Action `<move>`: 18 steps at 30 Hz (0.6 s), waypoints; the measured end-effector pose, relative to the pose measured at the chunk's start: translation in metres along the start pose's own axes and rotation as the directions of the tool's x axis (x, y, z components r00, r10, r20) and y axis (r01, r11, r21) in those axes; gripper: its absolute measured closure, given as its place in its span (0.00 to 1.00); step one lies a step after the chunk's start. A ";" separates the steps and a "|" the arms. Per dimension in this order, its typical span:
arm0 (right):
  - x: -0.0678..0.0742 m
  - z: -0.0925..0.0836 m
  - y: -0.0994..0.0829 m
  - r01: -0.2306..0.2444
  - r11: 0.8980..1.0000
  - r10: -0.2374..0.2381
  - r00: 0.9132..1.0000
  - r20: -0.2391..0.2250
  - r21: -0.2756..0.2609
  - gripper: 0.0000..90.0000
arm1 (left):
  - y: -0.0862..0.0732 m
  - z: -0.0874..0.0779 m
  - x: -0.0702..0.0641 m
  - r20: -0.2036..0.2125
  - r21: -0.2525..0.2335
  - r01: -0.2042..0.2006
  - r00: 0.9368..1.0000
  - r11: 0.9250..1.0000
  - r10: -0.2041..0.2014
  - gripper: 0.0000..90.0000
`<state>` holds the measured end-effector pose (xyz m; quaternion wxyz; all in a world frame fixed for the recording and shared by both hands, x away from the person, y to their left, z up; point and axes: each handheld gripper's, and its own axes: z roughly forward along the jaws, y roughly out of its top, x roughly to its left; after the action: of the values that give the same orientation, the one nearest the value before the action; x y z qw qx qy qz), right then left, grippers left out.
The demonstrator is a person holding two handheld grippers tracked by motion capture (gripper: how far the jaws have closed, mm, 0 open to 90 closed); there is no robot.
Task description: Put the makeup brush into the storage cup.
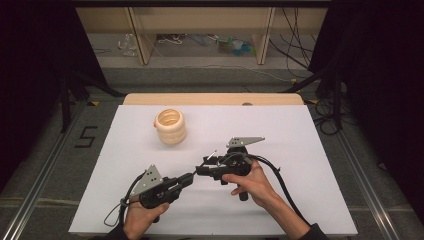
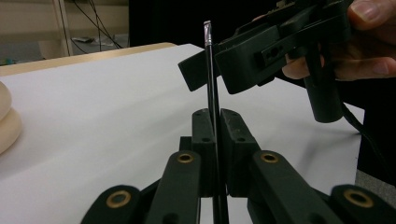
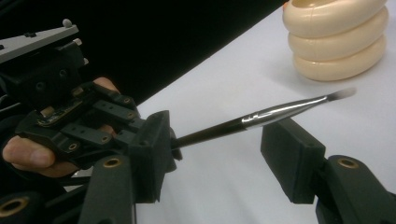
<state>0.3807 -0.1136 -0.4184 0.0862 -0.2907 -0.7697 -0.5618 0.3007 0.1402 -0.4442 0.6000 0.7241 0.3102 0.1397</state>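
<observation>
A thin brush [image 1: 209, 157] with a black handle, silver ferrule and pale tip is clamped by its handle in my left gripper [image 1: 189, 178], which is shut on it near the table's front. In the left gripper view the brush [image 2: 209, 60] rises straight out of the closed left gripper [image 2: 215, 122]. My right gripper [image 1: 200, 168] is open, one jaw on each side of the brush's upper part. In the right gripper view the brush [image 3: 261, 114] crosses the gap of the right gripper [image 3: 222, 154], and neither pad presses on it.
A cream ribbed ring-shaped holder [image 1: 170, 126] stands upright at the back left of the white table top [image 1: 300, 150], apart from both grippers. Cables trail from the grippers toward the front edge. Dark floor and shelving lie beyond the table.
</observation>
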 end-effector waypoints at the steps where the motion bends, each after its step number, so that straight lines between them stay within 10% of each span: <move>1: 0.000 0.000 0.000 -0.001 1.000 0.001 1.000 0.000 -0.002 0.50 | 0.000 0.000 0.000 0.000 -0.001 0.000 1.000 1.000 0.000 0.94; 18: 0.001 0.000 0.000 -0.019 1.000 0.018 0.999 -0.038 -0.025 0.60 | 0.001 -0.001 -0.003 0.013 -0.013 -0.008 1.000 1.000 0.009 0.94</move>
<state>0.3799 -0.1127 -0.4178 0.1025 -0.2882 -0.7581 -0.5760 0.2984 0.1390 -0.4422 0.6059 0.7225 0.3022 0.1394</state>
